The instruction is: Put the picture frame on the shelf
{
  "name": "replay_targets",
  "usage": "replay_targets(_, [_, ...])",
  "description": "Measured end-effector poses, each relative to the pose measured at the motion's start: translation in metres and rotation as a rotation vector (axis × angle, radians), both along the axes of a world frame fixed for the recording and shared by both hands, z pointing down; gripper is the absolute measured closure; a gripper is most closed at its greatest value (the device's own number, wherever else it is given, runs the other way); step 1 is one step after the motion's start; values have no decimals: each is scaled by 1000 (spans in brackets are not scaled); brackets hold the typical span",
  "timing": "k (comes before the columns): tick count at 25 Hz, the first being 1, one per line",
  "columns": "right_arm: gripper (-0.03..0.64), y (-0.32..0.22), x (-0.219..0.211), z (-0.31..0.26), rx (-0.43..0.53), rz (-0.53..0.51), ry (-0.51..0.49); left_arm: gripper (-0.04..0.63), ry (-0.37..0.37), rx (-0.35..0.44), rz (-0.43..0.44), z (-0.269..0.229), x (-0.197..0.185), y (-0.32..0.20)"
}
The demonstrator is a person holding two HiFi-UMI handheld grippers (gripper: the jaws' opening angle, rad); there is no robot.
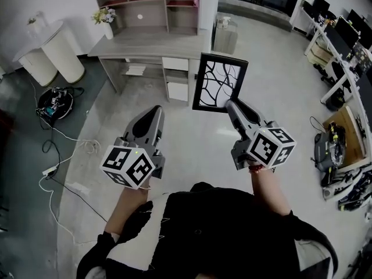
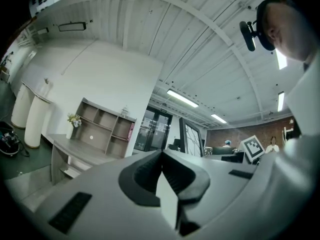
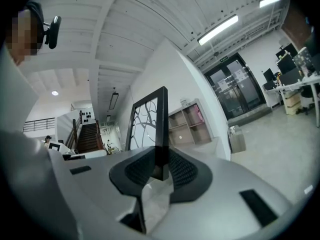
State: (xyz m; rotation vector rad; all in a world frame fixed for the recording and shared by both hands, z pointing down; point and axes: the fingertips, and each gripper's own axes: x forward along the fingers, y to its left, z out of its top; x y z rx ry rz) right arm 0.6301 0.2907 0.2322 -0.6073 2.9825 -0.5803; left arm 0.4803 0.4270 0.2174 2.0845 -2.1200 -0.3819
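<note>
A black picture frame [image 1: 220, 82] with a white branch drawing hangs upright in the air, held by its lower right corner in my right gripper [image 1: 231, 104]. In the right gripper view the frame [image 3: 149, 120] rises straight from between the shut jaws of that gripper [image 3: 160, 170]. My left gripper [image 1: 156, 110] is lower left of the frame, apart from it, shut with nothing in it [image 2: 161, 156]. The grey shelf unit [image 1: 152, 6] with open compartments stands on a desk ahead, beyond the frame.
A grey desk [image 1: 148, 46] carries the shelf and a vase of flowers [image 1: 106, 21]. White round stands [image 1: 49, 54] sit far left, cables and a device [image 1: 54, 104] lie on the floor at left. Office desks with monitors [image 1: 340, 42] and gear line the right.
</note>
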Motion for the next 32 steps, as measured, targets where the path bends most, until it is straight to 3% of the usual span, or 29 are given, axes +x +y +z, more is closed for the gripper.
replay_targets(4, [531, -1, -13, 28, -22, 10, 23, 584, 13, -18, -11, 26, -17, 1])
replay_targets(10, [531, -6, -70, 66, 18, -17, 69, 584, 39, -52, -27, 70, -69, -5])
replay_targets(17, [531, -65, -125, 62, 35, -47, 79, 584, 14, -20, -57, 57, -122, -56])
replay_targets(22, [531, -116, -165, 44, 63, -64, 59, 584, -50, -17, -68, 43, -154, -106])
replay_targets(26, [531, -155, -199, 26, 95, -74, 43, 584, -21, 39, -49, 24, -183, -143])
replay_targets(32, [531, -187, -217, 30, 107, -73, 39, 584, -8, 51, -40, 35, -199, -173])
